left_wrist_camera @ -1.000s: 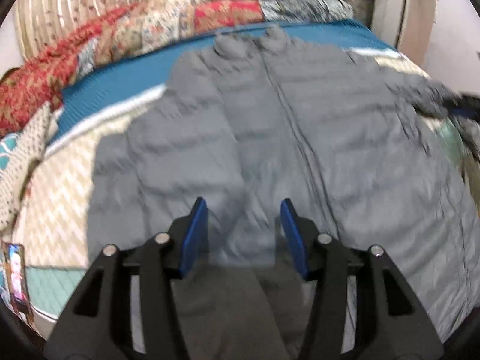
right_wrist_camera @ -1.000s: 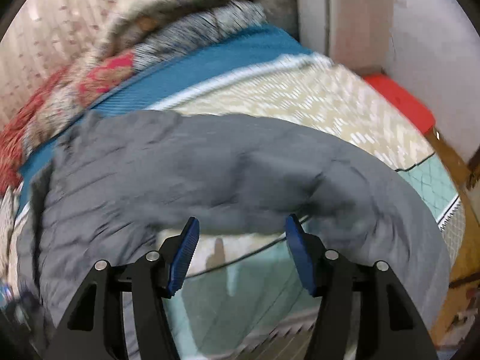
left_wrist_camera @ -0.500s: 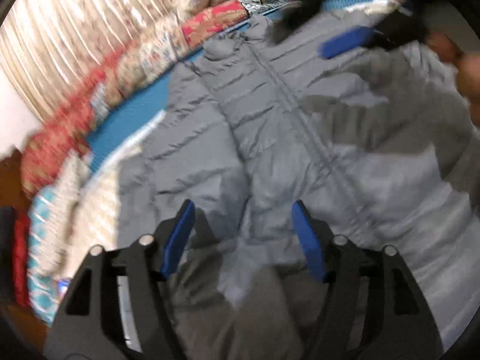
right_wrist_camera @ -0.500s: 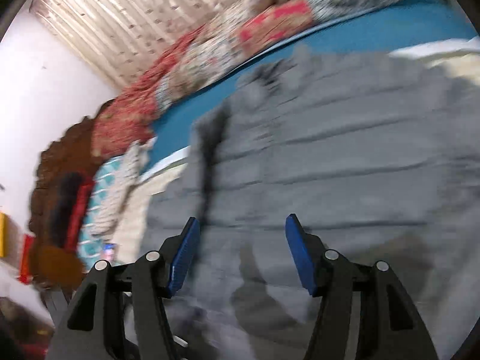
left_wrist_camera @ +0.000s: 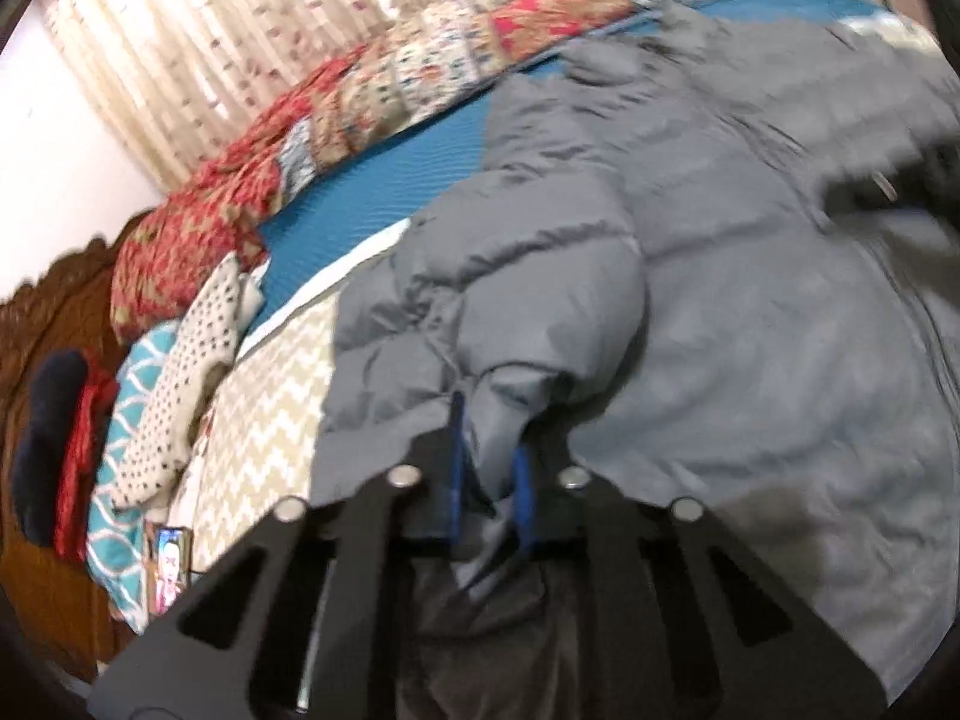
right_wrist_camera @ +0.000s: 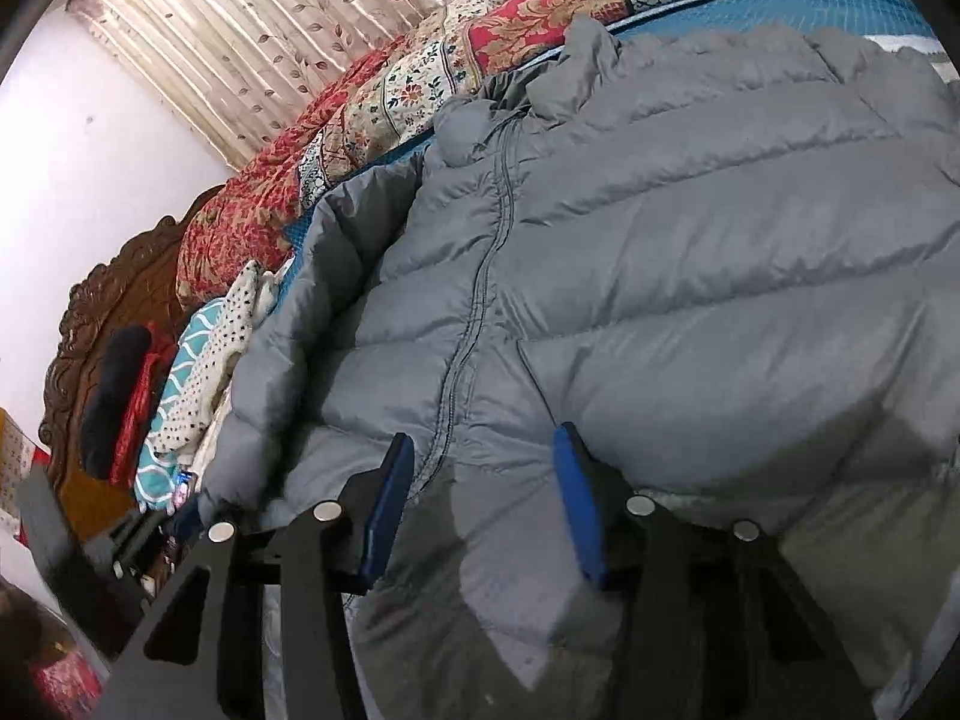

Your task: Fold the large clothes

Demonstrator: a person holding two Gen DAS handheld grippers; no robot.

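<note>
A large grey puffer jacket [left_wrist_camera: 690,276] lies spread on the bed, zipped, collar toward the far pillows. My left gripper [left_wrist_camera: 489,468] is shut on a bunched fold of the jacket's left side, by the sleeve. In the right wrist view the jacket [right_wrist_camera: 690,252] fills the frame, its zipper running down the middle. My right gripper [right_wrist_camera: 480,498] is open, its blue pads either side of the zipper just above the jacket's lower front, holding nothing.
The bed has a chevron sheet [left_wrist_camera: 270,420] and a teal blanket [left_wrist_camera: 372,192]. Red patterned quilts [left_wrist_camera: 252,192] and pillows pile along the far side. Folded cloths [left_wrist_camera: 180,390] and a carved wooden headboard [right_wrist_camera: 102,324] stand at the left. Curtains [right_wrist_camera: 270,30] hang behind.
My left gripper has closed on a fold of the jacket's left side. My right gripper swung from the right sleeve over to the jacket's front and stays open.
</note>
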